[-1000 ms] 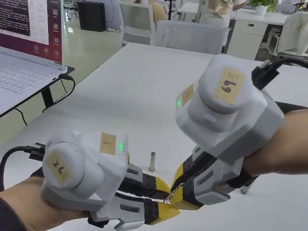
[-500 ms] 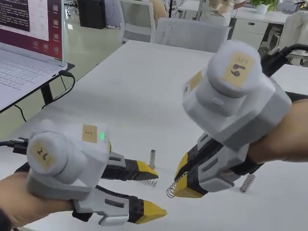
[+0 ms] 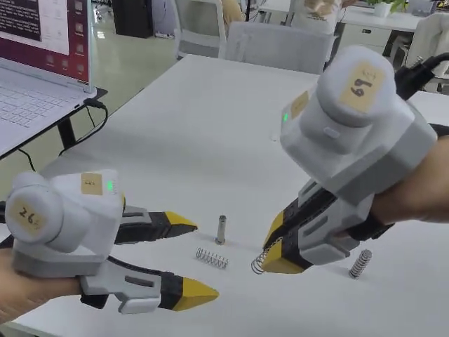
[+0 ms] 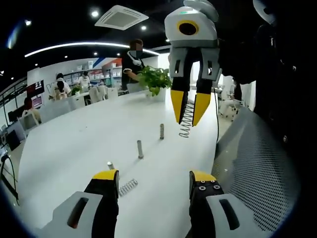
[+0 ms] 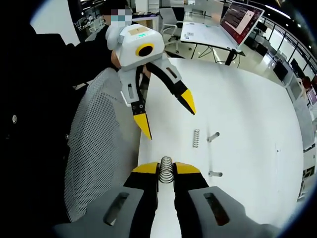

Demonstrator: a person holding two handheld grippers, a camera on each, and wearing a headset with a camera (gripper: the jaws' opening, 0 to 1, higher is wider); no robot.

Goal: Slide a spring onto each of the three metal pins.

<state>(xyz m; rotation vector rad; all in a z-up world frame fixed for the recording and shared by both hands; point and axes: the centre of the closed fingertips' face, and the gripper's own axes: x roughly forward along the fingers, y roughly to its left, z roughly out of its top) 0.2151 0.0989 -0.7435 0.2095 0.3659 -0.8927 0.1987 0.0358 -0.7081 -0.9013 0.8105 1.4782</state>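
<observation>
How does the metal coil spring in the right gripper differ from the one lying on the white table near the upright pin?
The held silvery coil spring is clamped in the right gripper and hangs tilted; the loose silvery coil spring lies flat on the white table, touched by nothing. Both are thin wire coils.

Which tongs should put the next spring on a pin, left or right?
Right, probably. The right tongs pinch a spring close to a pin; the left tongs are open and empty.
</observation>
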